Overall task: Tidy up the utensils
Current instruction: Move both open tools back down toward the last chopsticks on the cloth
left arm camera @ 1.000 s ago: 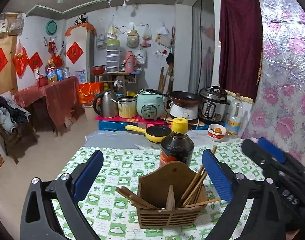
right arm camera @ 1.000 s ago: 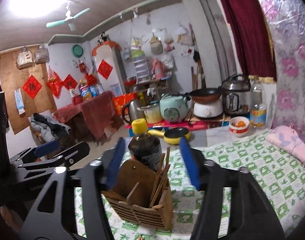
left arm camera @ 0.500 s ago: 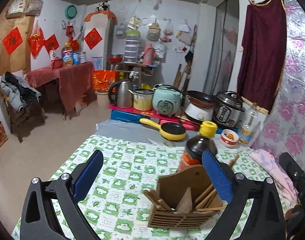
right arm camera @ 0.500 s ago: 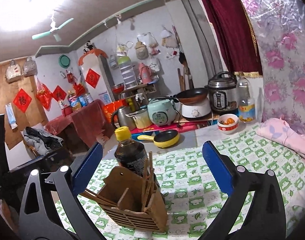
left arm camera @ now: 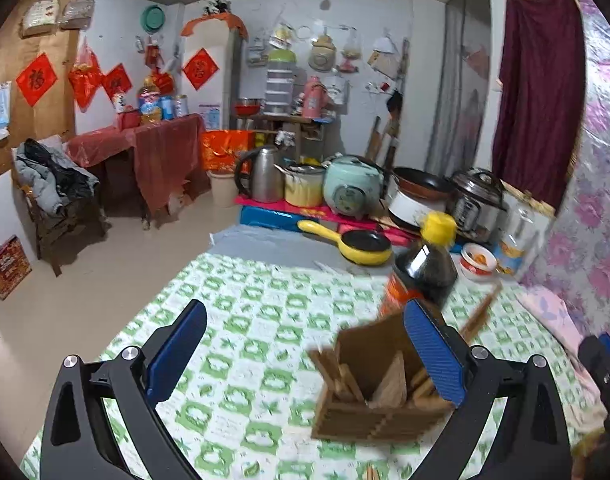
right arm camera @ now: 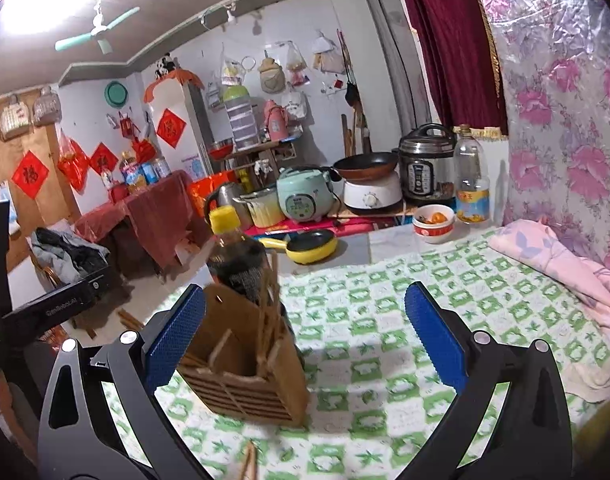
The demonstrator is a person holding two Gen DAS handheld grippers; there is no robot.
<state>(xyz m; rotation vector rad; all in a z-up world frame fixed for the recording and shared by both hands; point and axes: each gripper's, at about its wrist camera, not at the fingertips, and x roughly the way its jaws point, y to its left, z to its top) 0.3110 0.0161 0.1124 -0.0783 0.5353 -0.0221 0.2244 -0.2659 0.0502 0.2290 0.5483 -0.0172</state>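
Observation:
A wooden utensil holder (left arm camera: 379, 396) with several wooden chopsticks in it stands on the green checked tablecloth (left arm camera: 257, 320). It also shows in the right wrist view (right arm camera: 245, 364). My left gripper (left arm camera: 305, 356) is open and empty, with the holder by its right finger. My right gripper (right arm camera: 305, 340) is open and empty, with the holder by its left finger. A loose chopstick (right arm camera: 249, 460) lies on the cloth near the bottom edge of the right wrist view.
A dark sauce bottle with a yellow cap (left arm camera: 425, 268) stands right behind the holder. A yellow pan (left arm camera: 357, 246), a red-and-white bowl (right arm camera: 433, 224) and a plastic bottle (right arm camera: 471, 180) sit at the table's far edge. A pink cloth (right arm camera: 565, 272) lies at the right.
The right gripper has opened wide and drawn off to the right of the holder. The left gripper has swung left, so the holder now sits by its right finger.

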